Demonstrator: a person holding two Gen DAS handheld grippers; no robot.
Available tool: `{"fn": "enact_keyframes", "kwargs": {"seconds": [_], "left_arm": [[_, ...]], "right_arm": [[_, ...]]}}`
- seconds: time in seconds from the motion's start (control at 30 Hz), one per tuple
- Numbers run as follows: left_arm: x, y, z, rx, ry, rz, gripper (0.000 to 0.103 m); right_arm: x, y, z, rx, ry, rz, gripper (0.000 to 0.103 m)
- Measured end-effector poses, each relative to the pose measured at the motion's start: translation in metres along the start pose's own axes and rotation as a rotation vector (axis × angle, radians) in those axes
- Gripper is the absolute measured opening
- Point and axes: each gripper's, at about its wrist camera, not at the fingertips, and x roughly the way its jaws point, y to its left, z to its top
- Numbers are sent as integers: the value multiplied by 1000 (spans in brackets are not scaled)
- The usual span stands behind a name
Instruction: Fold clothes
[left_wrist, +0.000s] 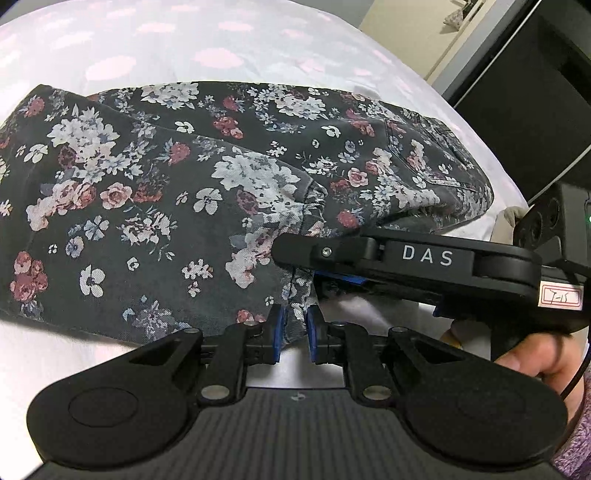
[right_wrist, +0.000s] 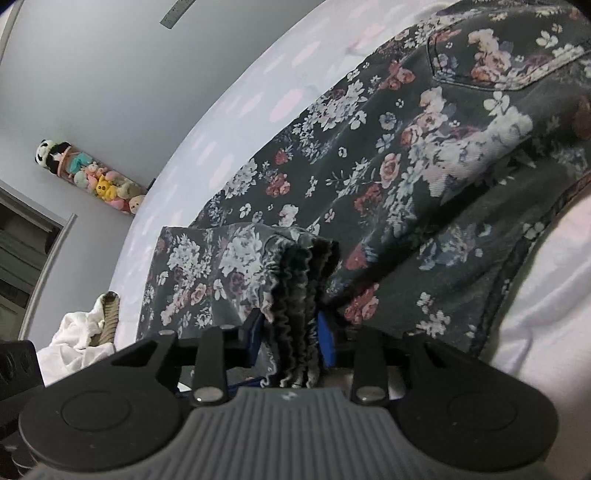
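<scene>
The floral trousers (left_wrist: 229, 155) lie on the bed (left_wrist: 221, 40), filling the centre of the left wrist view. They are already doubled: one layer, ending in a hem (left_wrist: 314, 199) near the middle of the frame, lies over another that runs on to the upper right, where a back pocket (left_wrist: 424, 147) shows. So at least one fold is in place, as far as can be seen.

The left tool (left_wrist: 294, 325), at the bottom centre, has its blue pads closed on a seam edge of the trousers. The right tool (left_wrist: 295, 247) comes in from the right of that view, its tip lying on the cloth just above the left one; a hand (left_wrist: 535, 354) holds it at the lower right. In the right wrist view, the right tool (right_wrist: 291, 332) grips a bunched, crinkled hem (right_wrist: 299, 288) at the bottom centre, with cloth filling the gap between its pads.

With both tools clamped on edges close together, I judge a further fold to be under way. The bundle looks loose and rumpled, so laying down and smoothing probably remain. A white garment (right_wrist: 77, 332) lies at the lower left; whether it is folded, I cannot tell.
</scene>
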Motion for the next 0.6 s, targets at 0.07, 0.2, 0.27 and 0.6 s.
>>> {"fn": "enact_keyframes", "kwargs": {"seconds": [0.07,0.2,0.27,0.6], "left_arm": [[-3,0,-1,-7,-5,2,12],[-25,-3,-2,10,-31,-1,13],[-45,0,-6,25,-57,8,16],[-148,81,-60,-160,-184,194,19]], "right_arm": [[0,0,0,4,-4,16,22],[-7,12,-1,-54,-35,45,19],[-12,19,-2,-89,-51,46,19],[-38,98,35,-205,-72,4,18]]}}
